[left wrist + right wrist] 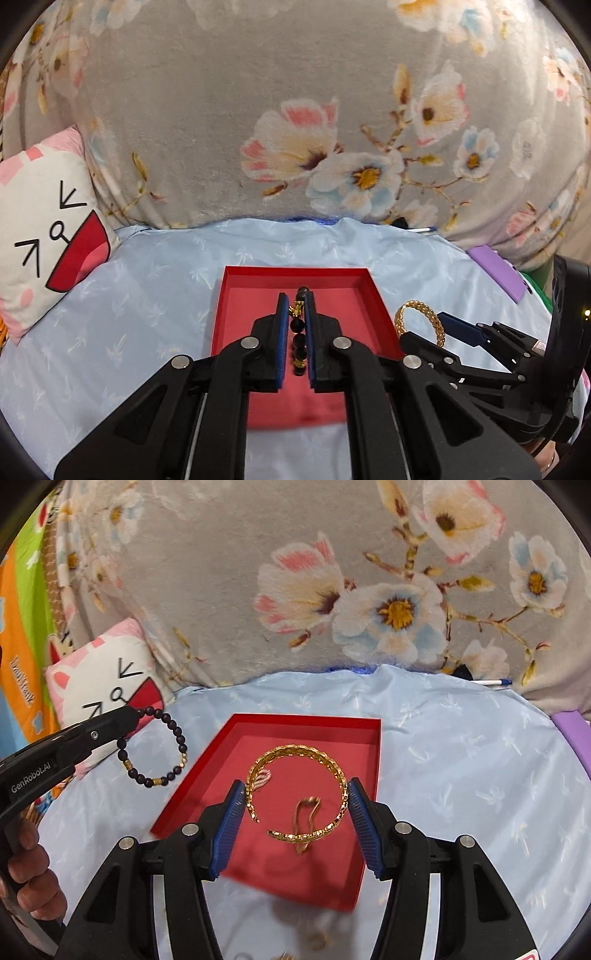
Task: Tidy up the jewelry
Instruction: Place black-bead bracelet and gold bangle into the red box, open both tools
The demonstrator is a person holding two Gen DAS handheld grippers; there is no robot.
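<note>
Cushion: a white and pink cartoon-face cushion [105, 686] leans at the far left against the floral blanket [229, 110].
Left gripper: the left gripper [295, 299] is pinched narrow on the bead bracelet [297, 332], holding it on edge between the blue pads [282, 332]; from the right wrist view, its tip [127, 720] is up in the air, left of the tray, with the bracelet [162, 749] dangling as an open loop.
Bead bracelet: dark beads with a few gold spacers, clear of the cloth.
Tray: a shallow red tray [306, 725] lies on the pale blue cloth [461, 757], in the middle.
Small gold piece: a thin gold item [306, 821] lies on the tray floor; its kind I cannot tell.
Gold bangle: an open gold chain-link bangle [295, 771] is gripped flat above the tray.
Right gripper: the right gripper [297, 794] is spread wide, its pads [364, 823] pressing the bangle's two sides.
Purple block: a lilac block [496, 271] lies at the right edge of the cloth.
</note>
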